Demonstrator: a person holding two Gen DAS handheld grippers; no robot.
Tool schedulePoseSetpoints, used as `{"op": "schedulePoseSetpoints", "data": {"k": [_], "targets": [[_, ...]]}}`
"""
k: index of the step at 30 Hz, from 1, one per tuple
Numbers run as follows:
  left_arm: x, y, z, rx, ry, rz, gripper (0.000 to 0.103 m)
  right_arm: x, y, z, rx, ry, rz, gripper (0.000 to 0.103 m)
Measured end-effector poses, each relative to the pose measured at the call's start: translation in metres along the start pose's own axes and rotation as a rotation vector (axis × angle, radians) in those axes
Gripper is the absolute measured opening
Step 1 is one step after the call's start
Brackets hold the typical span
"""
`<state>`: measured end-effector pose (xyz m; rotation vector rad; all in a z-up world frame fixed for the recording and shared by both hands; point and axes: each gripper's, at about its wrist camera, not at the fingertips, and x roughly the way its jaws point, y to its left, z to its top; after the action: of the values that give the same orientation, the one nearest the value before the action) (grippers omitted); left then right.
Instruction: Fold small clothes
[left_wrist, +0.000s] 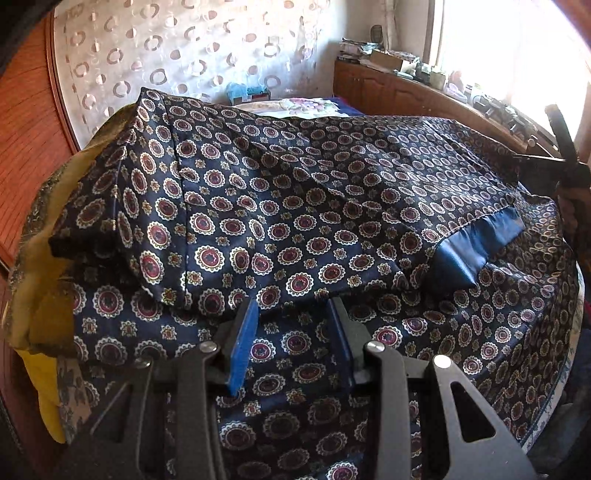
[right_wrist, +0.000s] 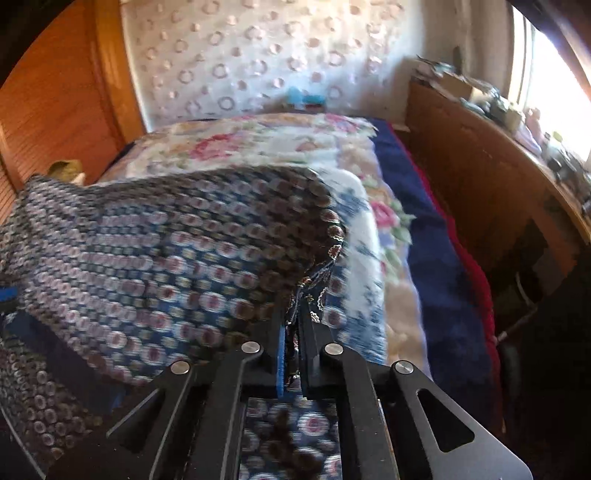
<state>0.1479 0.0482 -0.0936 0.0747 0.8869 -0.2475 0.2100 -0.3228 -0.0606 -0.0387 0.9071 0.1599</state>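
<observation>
A dark navy garment with red and white medallions (left_wrist: 280, 206) lies spread on the bed, one part folded over, showing a plain blue lining (left_wrist: 476, 247). My left gripper (left_wrist: 293, 306) is open just above the cloth at its near edge, holding nothing. My right gripper (right_wrist: 292, 325) is shut on an edge of the same patterned garment (right_wrist: 159, 251) and lifts it above the bed; this view is blurred. The right gripper also shows at the far right of the left wrist view (left_wrist: 565, 147).
A floral blanket (right_wrist: 258, 140) and a blue cover (right_wrist: 436, 236) lie on the bed. A yellow-olive cloth (left_wrist: 40, 258) lies at the left. A wooden cabinet with clutter (left_wrist: 424, 88) stands under the window at the right. A wooden door (left_wrist: 22, 122) is at the left.
</observation>
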Motion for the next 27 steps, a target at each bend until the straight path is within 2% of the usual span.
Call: {"op": "schedulePoseSetpoints", "data": {"k": [3,15,18,27], "targets": [[0.001,-0.002,-0.003,-0.002,-0.025,0.011,0.039,-0.005,0.012,0.001,-0.002,-0.016,0.036,0.002],[0.003,-0.003,-0.002,-0.002,-0.024,0.014,0.041,0.023,0.017,-0.009,0.026,0.030,-0.036,0.003],[0.002,-0.002,-0.002,-0.005,-0.025,0.006,0.042,0.023,0.017,-0.014,0.030,0.002,-0.035,0.003],[-0.011,0.004,-0.010,-0.003,0.001,0.007,0.042,0.023,0.010,-0.017,0.031,-0.003,-0.032,0.002]]}}
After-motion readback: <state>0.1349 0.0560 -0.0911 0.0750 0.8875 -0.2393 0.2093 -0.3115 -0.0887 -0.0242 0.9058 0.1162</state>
